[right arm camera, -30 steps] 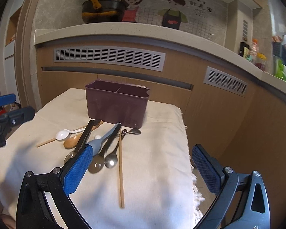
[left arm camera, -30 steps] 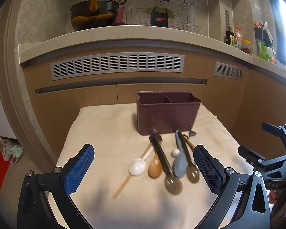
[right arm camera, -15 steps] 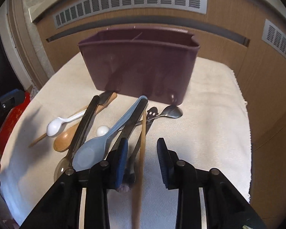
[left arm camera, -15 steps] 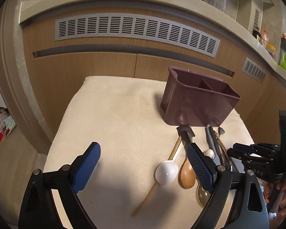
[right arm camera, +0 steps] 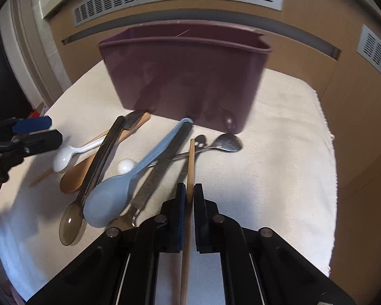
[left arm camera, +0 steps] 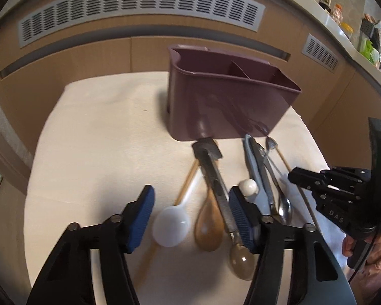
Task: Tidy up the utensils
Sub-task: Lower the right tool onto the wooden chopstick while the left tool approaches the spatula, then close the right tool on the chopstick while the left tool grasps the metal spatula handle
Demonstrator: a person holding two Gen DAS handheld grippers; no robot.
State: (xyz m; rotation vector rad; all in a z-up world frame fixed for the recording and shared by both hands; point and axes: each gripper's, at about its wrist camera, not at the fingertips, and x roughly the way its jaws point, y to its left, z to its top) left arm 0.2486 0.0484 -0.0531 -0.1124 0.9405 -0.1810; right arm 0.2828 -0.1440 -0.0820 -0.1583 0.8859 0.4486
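Observation:
A maroon divided caddy [left arm camera: 228, 101] [right arm camera: 185, 76] stands on the cloth, with utensils lying in front of it. My left gripper [left arm camera: 190, 218] hovers over the white spoon [left arm camera: 171, 226] and the wooden spoon [left arm camera: 208, 226]. Its jaws are closing, both spoon bowls lie between them, and the pads touch nothing. Its right finger covers part of the dark translucent spoon [left arm camera: 242, 261]. My right gripper [right arm camera: 189, 193] is shut on a wooden chopstick [right arm camera: 191, 162] that points toward the caddy. Left of it lie a light blue spoon [right arm camera: 106, 200] and a metal spoon [right arm camera: 228, 143].
The cream cloth [right arm camera: 279, 152] covers a small table, whose right edge [right arm camera: 330, 178] drops off near the right gripper. A second chopstick [left arm camera: 188, 180] lies under the white spoon. Wooden panels with vent grilles [left arm camera: 139, 7] stand behind. A hand [left arm camera: 368, 249] holds the right gripper.
Both grippers dropped toward the utensils. The right jaws went from wide open to shut on the chopstick. The left jaws narrowed over the white and wooden spoons.

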